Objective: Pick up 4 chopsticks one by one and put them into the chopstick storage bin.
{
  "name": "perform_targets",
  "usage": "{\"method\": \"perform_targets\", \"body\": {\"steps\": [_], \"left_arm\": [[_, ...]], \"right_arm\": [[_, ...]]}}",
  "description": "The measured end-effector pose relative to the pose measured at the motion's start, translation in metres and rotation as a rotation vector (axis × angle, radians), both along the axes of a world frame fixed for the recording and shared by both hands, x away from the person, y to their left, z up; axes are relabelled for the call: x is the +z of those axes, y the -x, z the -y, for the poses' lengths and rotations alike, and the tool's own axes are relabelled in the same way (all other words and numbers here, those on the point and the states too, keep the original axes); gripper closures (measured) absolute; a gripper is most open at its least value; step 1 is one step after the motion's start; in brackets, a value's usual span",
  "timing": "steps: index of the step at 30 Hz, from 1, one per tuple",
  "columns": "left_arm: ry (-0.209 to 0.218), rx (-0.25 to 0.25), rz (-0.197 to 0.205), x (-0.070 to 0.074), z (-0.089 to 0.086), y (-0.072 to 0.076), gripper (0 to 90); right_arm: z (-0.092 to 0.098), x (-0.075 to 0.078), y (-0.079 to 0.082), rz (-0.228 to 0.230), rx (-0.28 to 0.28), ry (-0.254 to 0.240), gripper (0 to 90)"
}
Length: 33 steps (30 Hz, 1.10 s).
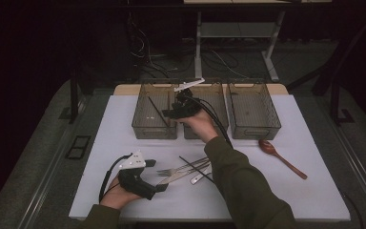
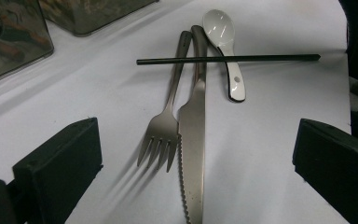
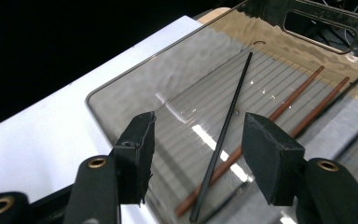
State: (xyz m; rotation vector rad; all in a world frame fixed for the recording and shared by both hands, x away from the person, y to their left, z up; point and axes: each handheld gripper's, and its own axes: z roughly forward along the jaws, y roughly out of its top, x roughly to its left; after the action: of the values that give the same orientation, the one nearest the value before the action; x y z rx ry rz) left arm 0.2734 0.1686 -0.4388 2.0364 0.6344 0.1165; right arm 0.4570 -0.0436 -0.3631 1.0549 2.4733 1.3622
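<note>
My right gripper [image 1: 171, 112] [image 3: 198, 149] hovers open over the left clear bin [image 1: 155, 130] [image 3: 121, 105]. A black chopstick [image 3: 228, 121] [image 1: 158, 112] lies in that bin below the jaws, untouched, beside two brown chopsticks [image 3: 298, 93]. My left gripper [image 1: 156, 175] [image 2: 196, 172] rests open near the table's front left, facing a pile of cutlery. In the pile a fork [image 2: 161, 135] [image 1: 181, 168] and a knife [image 2: 193, 140] lie side by side. A second black chopstick [image 2: 261, 58] [image 1: 195, 168] crosses their handles and a white spoon [image 2: 226, 42].
Two more clear bins, middle [image 1: 205, 132] and right [image 1: 255, 130], stand in a row with the left bin at the back of the white table [image 1: 314, 191]. A wooden spoon [image 1: 281, 157] lies at the right. The right forearm reaches over the cutlery pile.
</note>
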Motion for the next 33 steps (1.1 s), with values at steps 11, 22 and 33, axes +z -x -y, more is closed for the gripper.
{"method": "perform_targets", "body": {"steps": [11,22,33], "left_arm": [[0.011,0.012,-0.001,-0.001,0.001,0.0,0.4],[0.0,0.009,0.002,-0.001,0.002,0.0,0.4],[-0.005,0.005,0.002,-0.001,0.002,0.0,0.4]], "right_arm": [[0.043,0.001,0.028,0.024,0.057,0.01,40.1],[0.084,-0.006,0.057,0.041,0.101,0.018,38.8],[0.114,-0.017,0.088,0.025,0.12,0.027,38.8]]}}
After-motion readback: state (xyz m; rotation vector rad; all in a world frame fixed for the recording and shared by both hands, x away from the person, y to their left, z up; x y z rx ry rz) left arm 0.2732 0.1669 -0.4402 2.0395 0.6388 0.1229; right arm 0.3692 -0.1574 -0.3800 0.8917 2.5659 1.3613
